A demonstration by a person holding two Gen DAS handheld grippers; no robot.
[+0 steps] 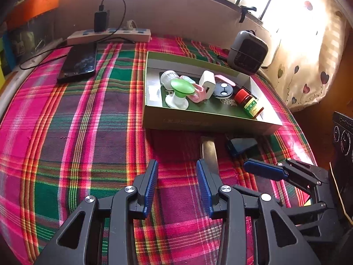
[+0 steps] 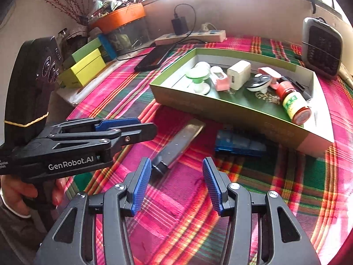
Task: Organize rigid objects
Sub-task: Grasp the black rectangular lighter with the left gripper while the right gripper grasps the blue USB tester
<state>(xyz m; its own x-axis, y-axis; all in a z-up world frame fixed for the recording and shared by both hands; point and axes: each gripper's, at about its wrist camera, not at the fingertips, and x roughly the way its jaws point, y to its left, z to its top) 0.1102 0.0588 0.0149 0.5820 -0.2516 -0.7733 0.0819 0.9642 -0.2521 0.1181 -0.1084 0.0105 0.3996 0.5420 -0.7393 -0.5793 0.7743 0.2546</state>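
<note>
The left gripper (image 1: 177, 185) has matte black angular linkage arms with triangular cut-outs, round silver screws at the pivots, and two fingers (image 1: 150, 183) faced with ribbed blue pads. The right gripper (image 2: 177, 184) is built alike. In the right wrist view, at nine o'clock, the left unit's black body carries white "GenRobot.AI" lettering and a thin yellow band, and a hand (image 2: 21, 195) with a pale cuff grips its handle.

Plaid-clothed table (image 1: 88, 145): box (image 1: 198, 121), knife (image 2: 178, 143), phone (image 1: 78, 61).
</note>
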